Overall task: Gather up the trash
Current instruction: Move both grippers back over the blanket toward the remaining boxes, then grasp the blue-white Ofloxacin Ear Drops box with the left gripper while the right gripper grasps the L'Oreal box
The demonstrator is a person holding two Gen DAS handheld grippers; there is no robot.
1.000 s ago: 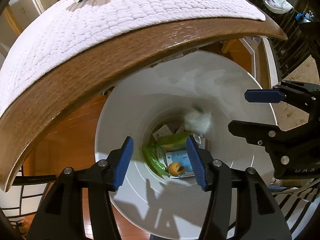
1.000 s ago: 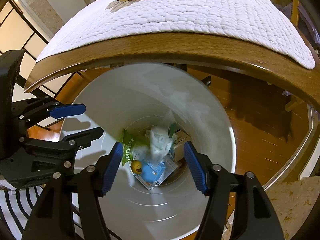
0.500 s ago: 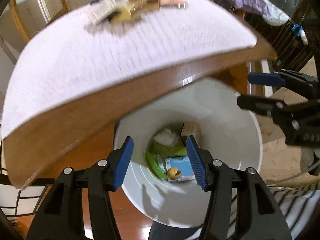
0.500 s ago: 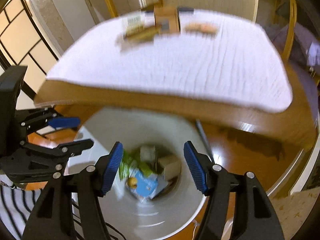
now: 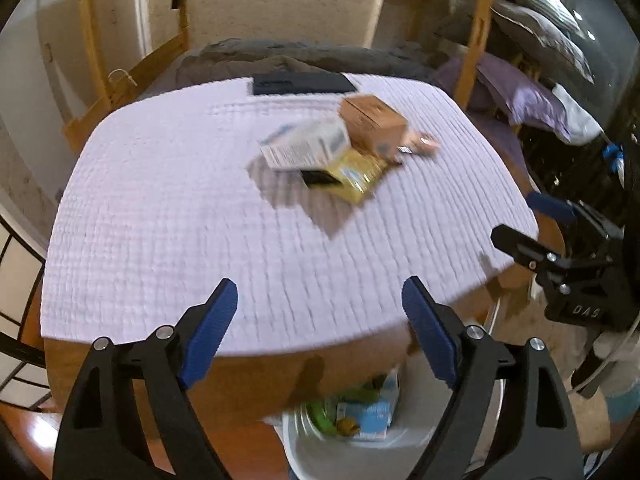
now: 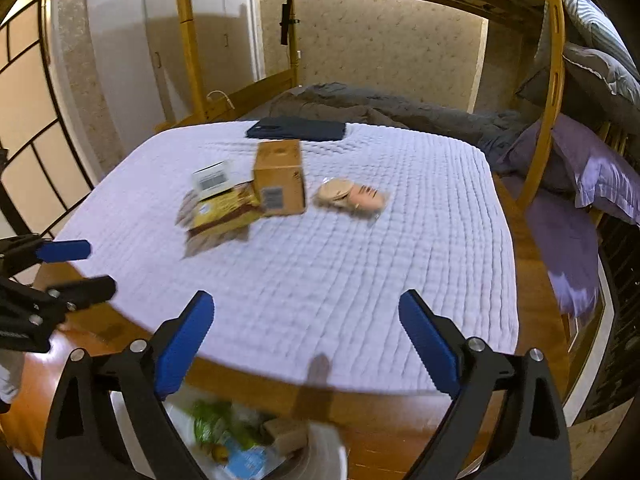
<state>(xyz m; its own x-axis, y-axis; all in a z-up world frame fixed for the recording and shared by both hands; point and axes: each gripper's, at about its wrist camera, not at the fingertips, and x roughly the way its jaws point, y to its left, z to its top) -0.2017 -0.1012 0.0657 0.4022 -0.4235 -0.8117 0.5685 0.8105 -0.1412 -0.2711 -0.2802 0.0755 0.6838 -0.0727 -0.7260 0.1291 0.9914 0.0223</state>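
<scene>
My left gripper (image 5: 316, 320) is open and empty above the table's near edge. My right gripper (image 6: 306, 332) is open and empty too; it shows at the right of the left wrist view (image 5: 516, 220). On the white quilted cloth (image 6: 320, 272) lie a brown cardboard box (image 6: 279, 176), a white carton (image 6: 211, 179), a yellow snack packet (image 6: 224, 210) and a clear wrapper (image 6: 352, 196). The same box (image 5: 374, 124), carton (image 5: 306, 146) and yellow packet (image 5: 356, 174) show in the left wrist view. A white bin (image 5: 408, 444) with trash stands below the table edge.
A dark flat object (image 6: 296, 129) lies at the table's far edge. A wooden bunk bed (image 6: 554, 80) with dark and purple bedding stands behind and to the right. The left gripper appears at the left of the right wrist view (image 6: 76, 268). The floor is wood.
Both grippers have risen from over the bin's mouth to above the table edge, now facing the tabletop items. Both stayed open and empty.
</scene>
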